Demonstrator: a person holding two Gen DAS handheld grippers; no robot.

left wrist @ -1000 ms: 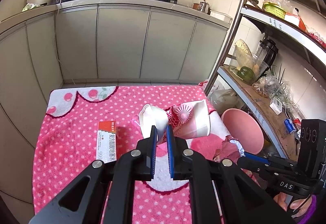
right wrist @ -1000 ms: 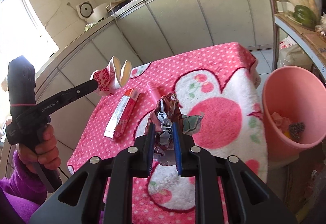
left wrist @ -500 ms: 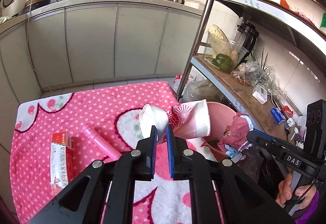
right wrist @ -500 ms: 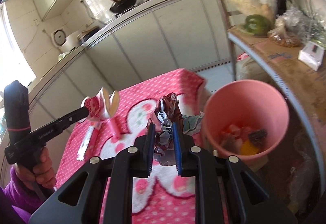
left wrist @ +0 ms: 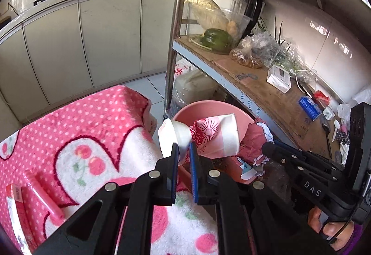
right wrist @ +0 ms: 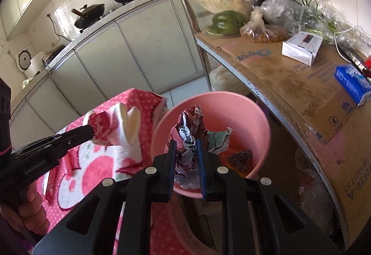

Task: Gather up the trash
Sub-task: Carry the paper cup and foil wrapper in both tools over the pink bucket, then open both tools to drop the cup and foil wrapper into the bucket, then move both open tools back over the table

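My left gripper (left wrist: pixel 184 150) was clamped on a crushed paper cup (left wrist: pixel 215 136) at the pink bin's (right wrist: pixel 255 115) near-left rim; my right gripper (right wrist: pixel 186 148) pinched a crumpled wrapper (right wrist: pixel 189 129) over its opening.

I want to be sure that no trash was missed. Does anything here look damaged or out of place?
The crushed red-and-white paper cup in the left gripper is flattened. The torn, crumpled wrapper sits in the right gripper above the pink bin. A pink tube lies on the pink blanket.
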